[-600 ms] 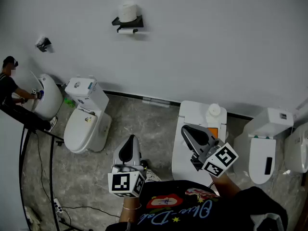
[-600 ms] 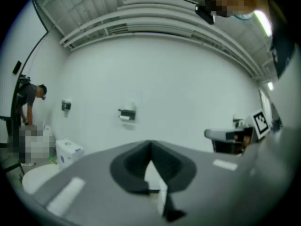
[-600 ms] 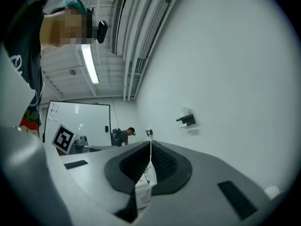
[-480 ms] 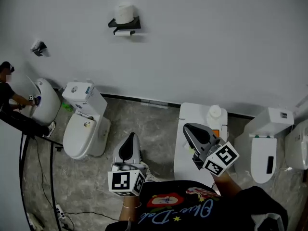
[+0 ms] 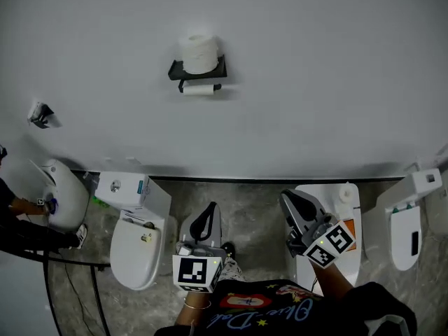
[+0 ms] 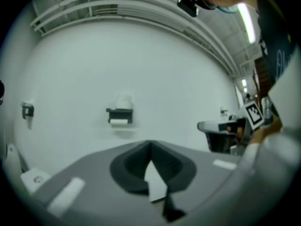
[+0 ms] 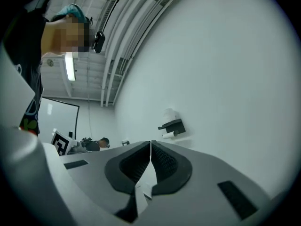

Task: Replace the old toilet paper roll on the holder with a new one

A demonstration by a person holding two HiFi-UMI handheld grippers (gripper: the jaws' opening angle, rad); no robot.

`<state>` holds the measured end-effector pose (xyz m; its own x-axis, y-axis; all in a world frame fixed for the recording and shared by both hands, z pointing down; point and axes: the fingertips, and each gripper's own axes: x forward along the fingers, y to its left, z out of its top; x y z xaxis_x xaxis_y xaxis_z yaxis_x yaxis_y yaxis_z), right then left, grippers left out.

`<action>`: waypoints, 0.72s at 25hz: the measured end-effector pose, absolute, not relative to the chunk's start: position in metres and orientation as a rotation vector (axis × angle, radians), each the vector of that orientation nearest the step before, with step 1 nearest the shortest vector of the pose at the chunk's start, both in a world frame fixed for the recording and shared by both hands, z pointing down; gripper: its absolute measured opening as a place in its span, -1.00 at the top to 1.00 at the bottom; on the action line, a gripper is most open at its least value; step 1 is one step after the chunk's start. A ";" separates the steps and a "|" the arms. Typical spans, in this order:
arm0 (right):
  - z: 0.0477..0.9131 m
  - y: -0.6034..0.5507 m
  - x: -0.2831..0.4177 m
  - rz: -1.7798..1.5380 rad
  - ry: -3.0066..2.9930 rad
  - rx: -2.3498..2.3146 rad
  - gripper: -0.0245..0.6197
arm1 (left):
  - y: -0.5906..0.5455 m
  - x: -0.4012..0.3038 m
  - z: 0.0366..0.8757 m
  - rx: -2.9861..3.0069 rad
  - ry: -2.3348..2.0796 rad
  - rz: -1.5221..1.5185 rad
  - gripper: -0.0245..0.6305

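Observation:
A black wall holder (image 5: 198,72) hangs high on the white wall. A full white roll (image 5: 200,53) stands on its shelf, and a thin, nearly used-up roll (image 5: 201,89) sits on the bar beneath. The holder (image 6: 120,114) also shows in the left gripper view, and the holder (image 7: 171,125) shows in the right gripper view, far off. My left gripper (image 5: 211,209) is low in the head view, shut and empty. My right gripper (image 5: 288,199) is to its right, also shut with nothing in it. Both stand well short of the wall.
Several white toilets stand along the wall: one toilet (image 5: 136,240) at the left, another toilet (image 5: 334,222) under my right gripper, a third toilet (image 5: 409,219) at the far right. A second small wall holder (image 5: 40,115) hangs at the left. A person (image 5: 21,222) works at the far left.
The head view has tilted up and shifted: the holder now sits lower and more central, larger in the picture. Both grippers sit lower in the picture and stay shut.

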<state>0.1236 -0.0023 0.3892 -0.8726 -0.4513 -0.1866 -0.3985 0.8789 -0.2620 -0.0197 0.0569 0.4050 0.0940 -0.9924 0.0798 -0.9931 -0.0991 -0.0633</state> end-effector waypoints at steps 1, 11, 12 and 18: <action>0.388 -0.014 0.106 -0.316 2.801 -0.678 0.88 | 0.044 -0.039 0.403 2.335 -2.083 0.165 0.97; 0.376 -0.086 0.007 -0.268 2.760 -0.915 0.88 | -0.057 -0.141 0.394 2.471 -1.876 0.132 0.97; 0.375 -0.089 0.006 -0.261 2.760 -0.928 0.88 | -0.064 -0.145 0.395 2.472 -1.873 0.120 0.97; 0.376 -0.111 0.017 -0.299 2.741 -0.995 0.88 | -0.093 -0.139 0.396 2.485 -1.863 0.146 0.97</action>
<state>0.0172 -0.1108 0.3756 -0.7501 -0.6491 -0.1265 -0.6066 0.7515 -0.2593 -0.1389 -0.0931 0.3963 0.2777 -0.9560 0.0941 -0.9590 -0.2816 -0.0305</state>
